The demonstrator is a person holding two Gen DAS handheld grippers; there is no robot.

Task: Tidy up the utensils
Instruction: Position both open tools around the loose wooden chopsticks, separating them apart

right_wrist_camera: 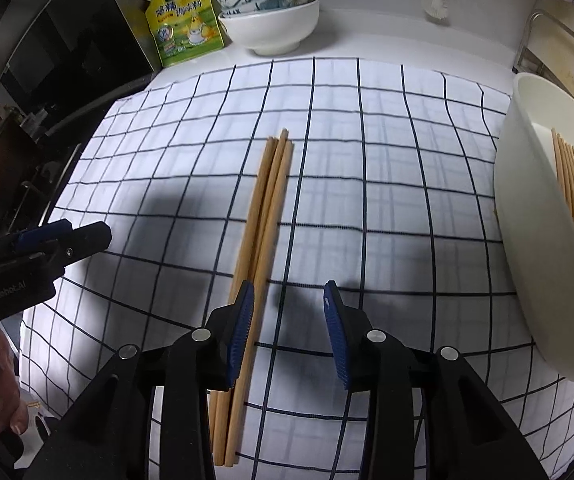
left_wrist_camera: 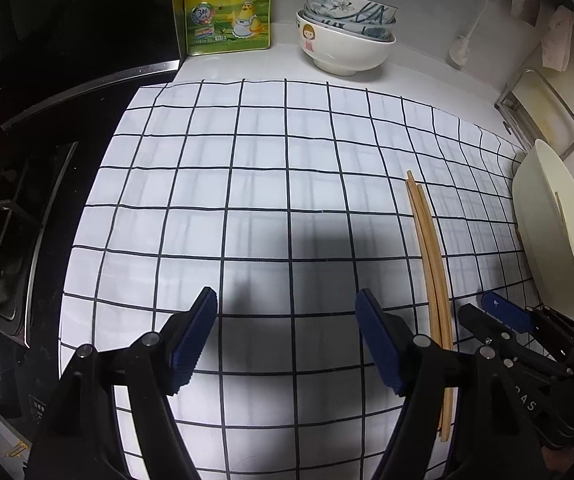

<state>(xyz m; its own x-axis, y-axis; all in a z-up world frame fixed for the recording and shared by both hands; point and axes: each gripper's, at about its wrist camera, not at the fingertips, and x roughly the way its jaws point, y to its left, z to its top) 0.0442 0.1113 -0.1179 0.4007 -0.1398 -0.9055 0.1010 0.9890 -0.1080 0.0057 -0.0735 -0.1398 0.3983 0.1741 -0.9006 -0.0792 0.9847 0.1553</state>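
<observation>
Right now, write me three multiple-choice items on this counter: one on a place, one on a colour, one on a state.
1. Where do the loose chopsticks lie?
A. on the checked cloth
B. in the stacked bowls
C. on the stove

2. What colour is the seasoning pouch?
A. red
B. yellow-green
C. black

3. How is the right claw?
A. shut on a chopstick
B. shut on the tray
C. open, gripping nothing

Answers: 1 A, they rest on the cloth beside the white tray. 2 B, its front is yellow and green. 3 C, its pads stand apart, with no chopstick pinched between them.
</observation>
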